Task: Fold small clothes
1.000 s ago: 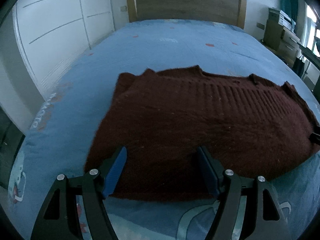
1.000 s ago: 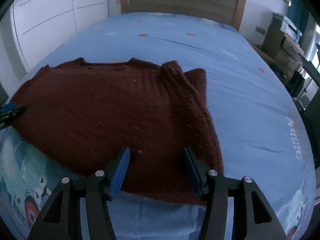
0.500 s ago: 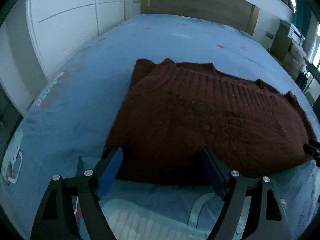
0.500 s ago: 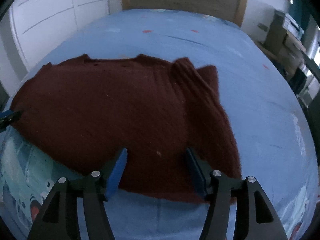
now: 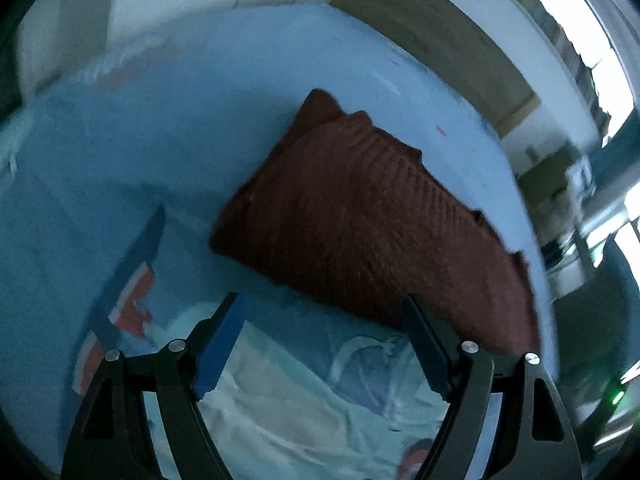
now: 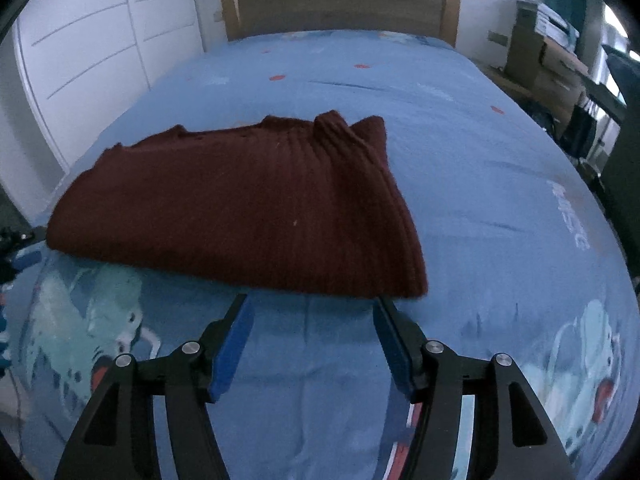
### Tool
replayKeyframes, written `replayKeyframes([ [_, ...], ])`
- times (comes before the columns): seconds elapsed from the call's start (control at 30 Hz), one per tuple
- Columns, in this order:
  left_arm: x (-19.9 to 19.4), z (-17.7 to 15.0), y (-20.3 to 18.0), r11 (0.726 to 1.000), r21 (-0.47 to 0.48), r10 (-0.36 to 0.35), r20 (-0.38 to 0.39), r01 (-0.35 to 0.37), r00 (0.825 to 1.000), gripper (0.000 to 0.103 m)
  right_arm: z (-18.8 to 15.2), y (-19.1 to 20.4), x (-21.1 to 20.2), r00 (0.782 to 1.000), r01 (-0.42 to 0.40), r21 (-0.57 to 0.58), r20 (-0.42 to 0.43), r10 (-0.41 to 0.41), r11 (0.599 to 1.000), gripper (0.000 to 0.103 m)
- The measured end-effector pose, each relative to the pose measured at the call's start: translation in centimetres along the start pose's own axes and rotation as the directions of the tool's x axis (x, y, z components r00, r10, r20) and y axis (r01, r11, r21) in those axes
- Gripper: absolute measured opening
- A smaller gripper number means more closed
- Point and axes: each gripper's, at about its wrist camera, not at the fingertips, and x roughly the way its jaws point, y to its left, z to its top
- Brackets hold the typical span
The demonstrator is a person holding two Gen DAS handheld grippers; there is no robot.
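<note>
Currently the sweater (image 6: pixel 240 208) lies folded on the bed (image 6: pixel 480 168), a compact dark red bundle with its folded hem toward the foot edge and its ribbed collar toward the wooden headboard (image 6: pixel 340 4). It sits nearer the left side edge than the right, in the foot half of the mattress.

Left gripper (image 5: pixel 320 344): jaws apart, nothing between them. The opening has just widened, then levelled off. The tips stand over the printed sheet just short of the sweater's near edge, clear of the knit. This view is blurred and tilted.

Right gripper (image 6: pixel 310 322): jaws apart and empty, and recently widened as well. The tips stand just short of the hem, near its right corner, with no contact visible.

Task status, as a judgement: one fold at least is complete, since doubled layers show along the right edge and at the collar. Both tools have let go. Remaining work is probably a further fold across the width to make a smaller packet, or smoothing. No other clothes are visible on the bed.
</note>
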Motion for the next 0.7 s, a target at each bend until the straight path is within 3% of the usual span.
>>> replayKeyframes([
  [0.17,0.9,0.3,2.4,0.981,-0.164,-0.102,0.0,0.1,0.995,0.076,-1.8,0.0,-1.6,1.0,0.001,0.009,0.002,-0.001,1.0,0.064],
  [0.37,3.0,1.8,4.4,0.918,-0.319,-0.231,0.049,0.234,0.972,0.078,-2.8,-0.7,-2.3,1.0,0.017,0.022,-0.008,-0.017,1.0,0.065],
  [0.7,5.6,6.4,5.6,0.856,-0.418,-0.268,0.142,0.304,0.953,0.078,-2.8,-2.1,-1.5,0.999,0.038,0.04,-0.024,-0.037,0.998,0.065],
])
